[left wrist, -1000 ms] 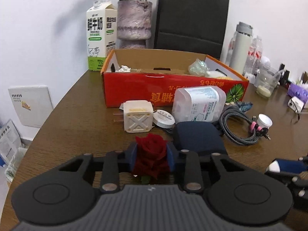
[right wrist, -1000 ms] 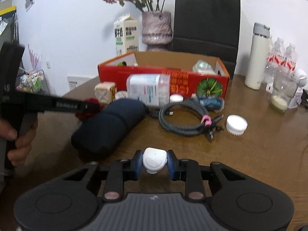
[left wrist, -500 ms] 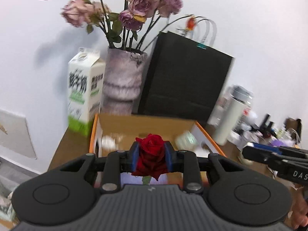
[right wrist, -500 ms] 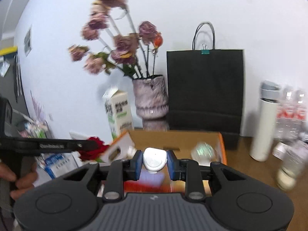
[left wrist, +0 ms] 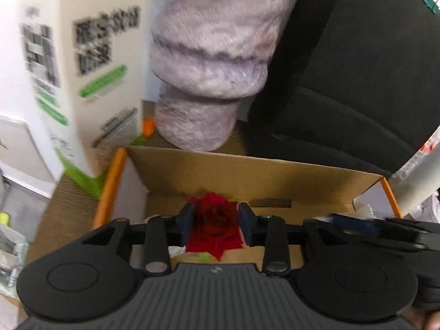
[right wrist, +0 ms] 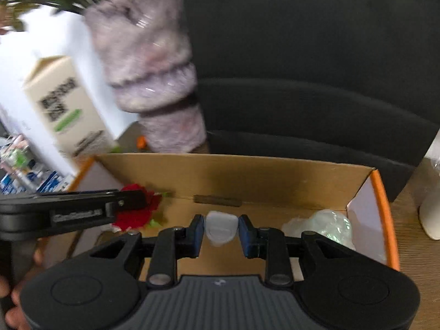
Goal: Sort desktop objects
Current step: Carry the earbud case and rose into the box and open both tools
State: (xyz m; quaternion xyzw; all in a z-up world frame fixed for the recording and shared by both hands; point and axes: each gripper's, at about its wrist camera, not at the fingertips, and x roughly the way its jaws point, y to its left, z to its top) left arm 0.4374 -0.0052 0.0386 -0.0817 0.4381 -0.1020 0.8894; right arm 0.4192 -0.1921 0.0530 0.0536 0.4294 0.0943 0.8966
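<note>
My left gripper [left wrist: 216,216] hangs over the left part of the open cardboard box [left wrist: 247,176]. A red rose [left wrist: 214,236] sits between its blue pads; the jaws are opening, and the pads still touch the petals. My right gripper [right wrist: 221,231] is over the middle of the box [right wrist: 261,176], pointing down at its floor. A small white plastic device [right wrist: 221,224] is held between its pads, and these jaws are opening too. In the right wrist view the left gripper [right wrist: 129,202] comes in from the left with the rose [right wrist: 134,218] at its tip.
Close behind the box stand a milk carton [left wrist: 82,68], a mottled purple vase [left wrist: 211,55] and a black paper bag [left wrist: 357,68]. Crumpled clear plastic [right wrist: 327,225] lies in the box's right end. A white bottle [right wrist: 431,214] stands right of the box. A hand [right wrist: 13,316] grips the left tool.
Both grippers travelled forward from above the table clutter to over the box, tilting down into it. The rose and the white device stayed between the jaws.
</note>
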